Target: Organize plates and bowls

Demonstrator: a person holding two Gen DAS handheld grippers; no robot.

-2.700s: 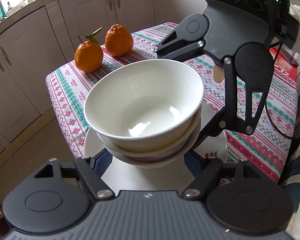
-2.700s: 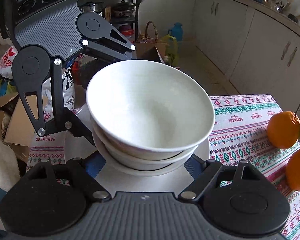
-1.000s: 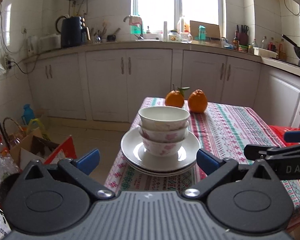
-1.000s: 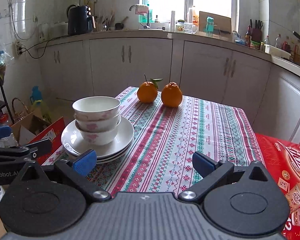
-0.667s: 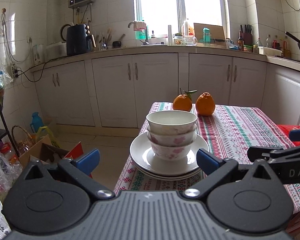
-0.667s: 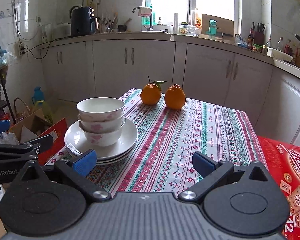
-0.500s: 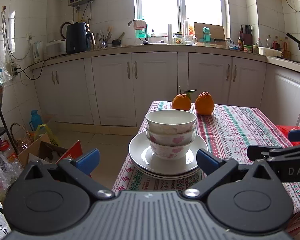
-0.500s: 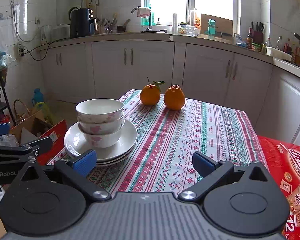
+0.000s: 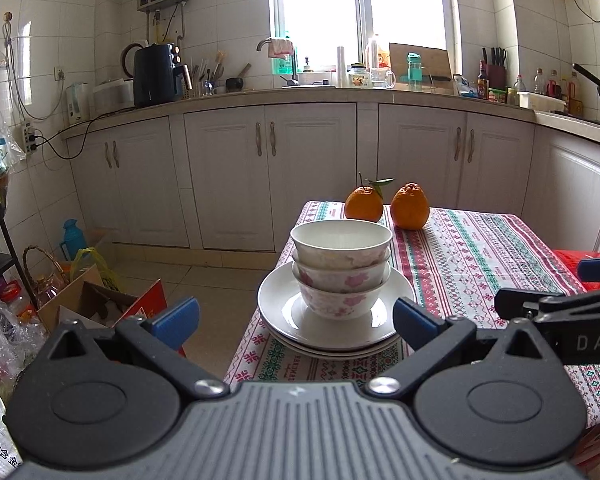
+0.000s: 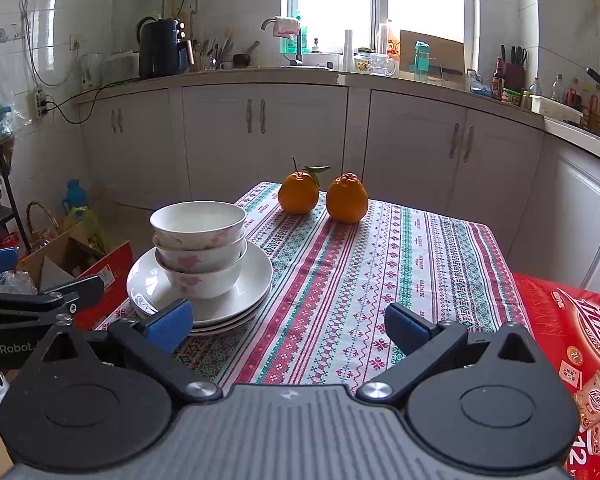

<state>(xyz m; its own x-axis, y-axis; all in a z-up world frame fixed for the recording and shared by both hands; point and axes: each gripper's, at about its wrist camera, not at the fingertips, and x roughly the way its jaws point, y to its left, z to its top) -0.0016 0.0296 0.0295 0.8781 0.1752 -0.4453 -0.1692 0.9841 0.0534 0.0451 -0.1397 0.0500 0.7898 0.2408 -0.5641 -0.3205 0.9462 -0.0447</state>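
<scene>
Three white bowls with pink flowers (image 9: 341, 268) sit nested on a stack of white plates (image 9: 284, 320) at the table's left front corner. The bowls (image 10: 199, 248) and plates (image 10: 252, 288) also show in the right wrist view. My left gripper (image 9: 296, 314) is open and empty, held back from the stack. My right gripper (image 10: 288, 324) is open and empty, to the right of the stack, above the tablecloth. Each gripper shows at the edge of the other's view.
Two oranges (image 9: 386, 204) sit at the table's far edge on the patterned tablecloth (image 10: 380, 264). A red carton (image 10: 576, 344) lies at the right. Boxes and bags (image 9: 80, 300) crowd the floor at the left. White cabinets (image 9: 268, 176) stand behind.
Both grippers let go of the plate stack and pulled well back from it. In the last half second the views barely shift.
</scene>
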